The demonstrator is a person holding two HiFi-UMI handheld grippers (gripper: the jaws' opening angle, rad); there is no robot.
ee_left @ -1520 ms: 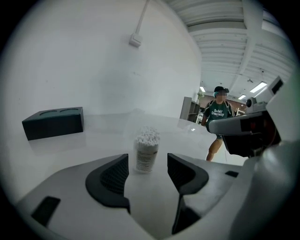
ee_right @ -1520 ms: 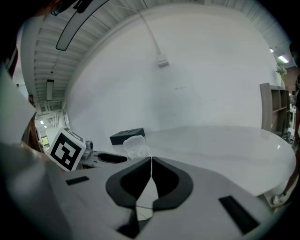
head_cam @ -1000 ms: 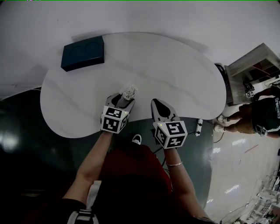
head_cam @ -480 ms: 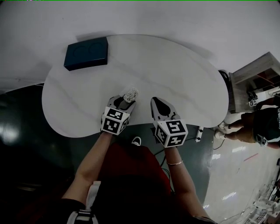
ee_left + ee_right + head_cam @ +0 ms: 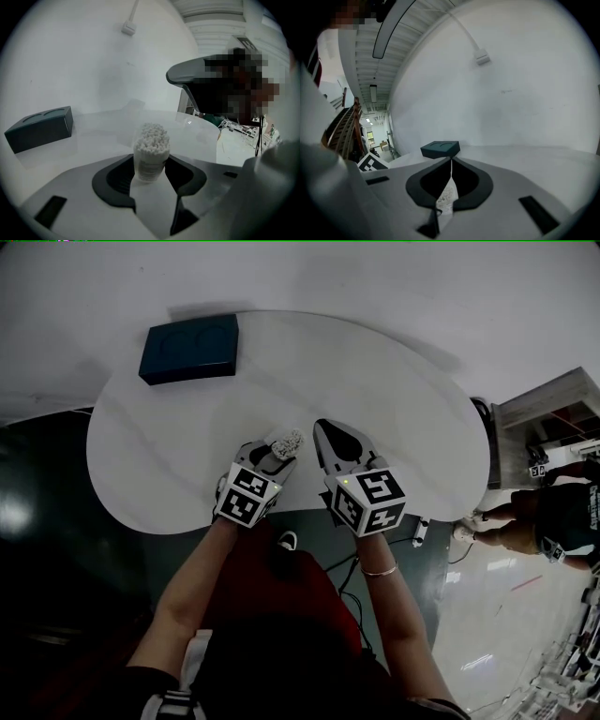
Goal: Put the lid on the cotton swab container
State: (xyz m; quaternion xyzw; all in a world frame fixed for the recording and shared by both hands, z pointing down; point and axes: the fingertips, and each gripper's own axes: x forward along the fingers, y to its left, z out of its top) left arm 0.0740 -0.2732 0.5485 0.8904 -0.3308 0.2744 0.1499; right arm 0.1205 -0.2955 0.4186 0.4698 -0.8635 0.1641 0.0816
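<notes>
Lid nowhere visible, container [image 5: 286, 441] uncapped; your left gripper [image 5: 271, 455], jaws just closed further, pinches it; your right gripper [image 5: 322, 427] is pressed together.

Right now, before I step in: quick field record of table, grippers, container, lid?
table: white, dark box at its far left
container: full of swabs, no lid on
left gripper: grips container, jaws have just been closing
right gripper: jaws together, beside container; white patch in the gap, unclear
lid: not clearly visible
</notes>
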